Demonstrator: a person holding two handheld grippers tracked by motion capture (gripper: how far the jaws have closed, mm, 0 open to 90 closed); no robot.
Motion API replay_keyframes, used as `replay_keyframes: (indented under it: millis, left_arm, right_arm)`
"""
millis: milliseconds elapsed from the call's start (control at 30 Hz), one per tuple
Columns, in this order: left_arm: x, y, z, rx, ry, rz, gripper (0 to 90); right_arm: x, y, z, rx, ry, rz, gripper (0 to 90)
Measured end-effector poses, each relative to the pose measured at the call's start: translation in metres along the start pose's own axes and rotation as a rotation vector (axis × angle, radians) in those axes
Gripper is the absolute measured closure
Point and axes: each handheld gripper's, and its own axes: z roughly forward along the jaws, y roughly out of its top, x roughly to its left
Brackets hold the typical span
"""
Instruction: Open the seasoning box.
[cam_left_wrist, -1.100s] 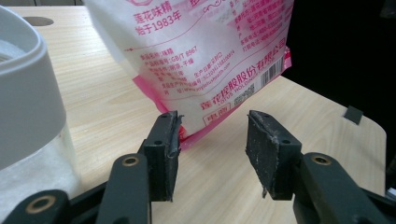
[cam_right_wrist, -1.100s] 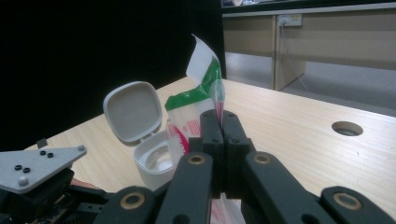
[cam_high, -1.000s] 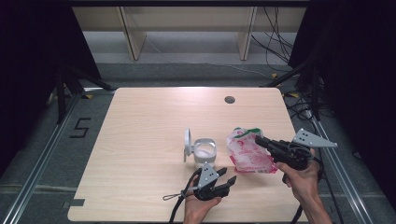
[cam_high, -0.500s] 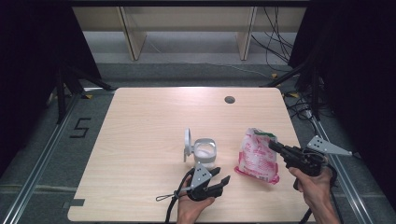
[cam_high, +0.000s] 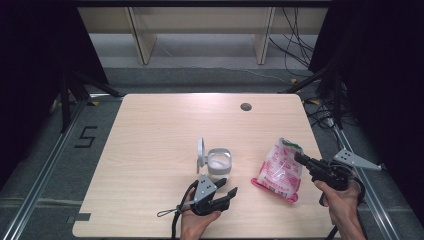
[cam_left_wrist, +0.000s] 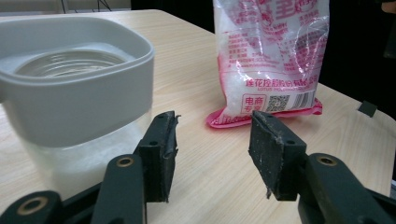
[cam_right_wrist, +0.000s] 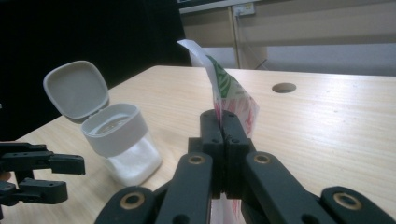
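Observation:
A clear plastic jar (cam_high: 219, 165) with a grey rim and some white powder stands mid-table, its hinged lid (cam_high: 200, 151) flipped up. To its right lies a pink-and-white printed bag (cam_high: 279, 171) of white grains. My right gripper (cam_high: 300, 159) is shut on the bag's right edge; in the right gripper view the jaws pinch the bag (cam_right_wrist: 233, 100) with its top sticking up. My left gripper (cam_high: 227, 187) is open just in front of the jar, holding nothing. In the left gripper view the jar (cam_left_wrist: 70, 93) is close on the left and the bag (cam_left_wrist: 271, 60) lies beyond.
The light wooden table (cam_high: 150, 140) has a round cable hole (cam_high: 245, 106) near its far edge. The bag lies close to the table's right edge. Shelving legs and cables stand on the floor behind. The left gripper (cam_right_wrist: 42, 177) is low on the left in the right gripper view.
My right gripper has pulled the bag to the right, away from the jar, and the bag now lies flatter. My left gripper has shifted slightly in front of the jar.

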Motion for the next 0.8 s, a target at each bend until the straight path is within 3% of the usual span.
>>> replay_keyframes:
  millis: [67, 100, 133, 200, 267, 300, 400, 433, 467, 500, 567, 600, 667, 733, 800]
  left_arm:
    - [0.001, -0.001, 0.0, -0.008, -0.003, -0.003, 49.6]
    - [0.002, -0.001, 0.0, -0.006, -0.006, 0.002, 49.4]
    - [0.002, -0.001, -0.001, 0.001, -0.004, 0.003, 49.0]
    - [0.004, -0.001, -0.002, 0.005, 0.0, -0.005, 48.1]
    - [0.005, -0.001, -0.006, 0.016, 0.013, -0.001, 47.4]
    - [0.006, -0.002, -0.005, -0.005, 0.001, -0.01, 47.2]
    - [0.01, -0.002, -0.01, 0.016, 0.022, -0.001, 46.2]
    - [0.011, -0.003, -0.011, 0.01, 0.021, -0.01, 46.2]
    - [0.012, -0.003, -0.012, 0.017, 0.029, -0.007, 46.0]
    - [0.014, -0.003, -0.014, 0.017, 0.032, -0.008, 46.0]
    - [0.016, -0.003, -0.016, 0.014, 0.038, -0.013, 45.9]
    - [0.017, -0.003, -0.017, 0.011, 0.04, -0.016, 45.9]
    - [0.019, -0.002, -0.019, 0.01, 0.047, -0.016, 45.8]
    - [0.02, -0.002, -0.02, 0.011, 0.05, -0.009, 45.8]
    - [0.021, -0.002, -0.022, 0.014, 0.052, -0.006, 45.9]
  right_arm:
    - [-0.002, -0.002, 0.0, 0.001, -0.008, 0.007, 90.0]
    - [-0.003, -0.001, -0.001, 0.027, -0.012, -0.001, 90.0]
    - [-0.003, -0.003, 0.0, 0.005, -0.005, 0.019, 90.0]
    - [-0.006, -0.003, -0.001, 0.021, -0.032, -0.012, 90.0]
    - [-0.007, -0.005, -0.001, 0.029, -0.025, 0.007, 90.0]
    - [-0.008, -0.005, -0.002, 0.039, -0.037, 0.005, 90.0]
    - [-0.011, -0.008, -0.001, 0.051, -0.048, -0.007, 90.0]
    - [-0.01, -0.01, 0.0, 0.053, -0.068, 0.012, 90.0]
    - [-0.012, -0.01, 0.0, 0.07, -0.051, 0.008, 90.0]
    - [-0.014, -0.012, 0.001, 0.059, -0.076, -0.008, 90.0]
    - [-0.017, -0.012, 0.001, 0.066, -0.056, -0.015, 90.0]
    - [-0.014, -0.013, 0.001, 0.076, -0.079, 0.021, 90.0]
    - [-0.015, -0.014, 0.001, 0.074, -0.074, 0.008, 90.0]
    - [-0.017, -0.014, 0.001, 0.078, -0.099, -0.009, 90.0]
    - [-0.015, -0.016, 0.001, 0.088, -0.113, 0.032, 90.0]
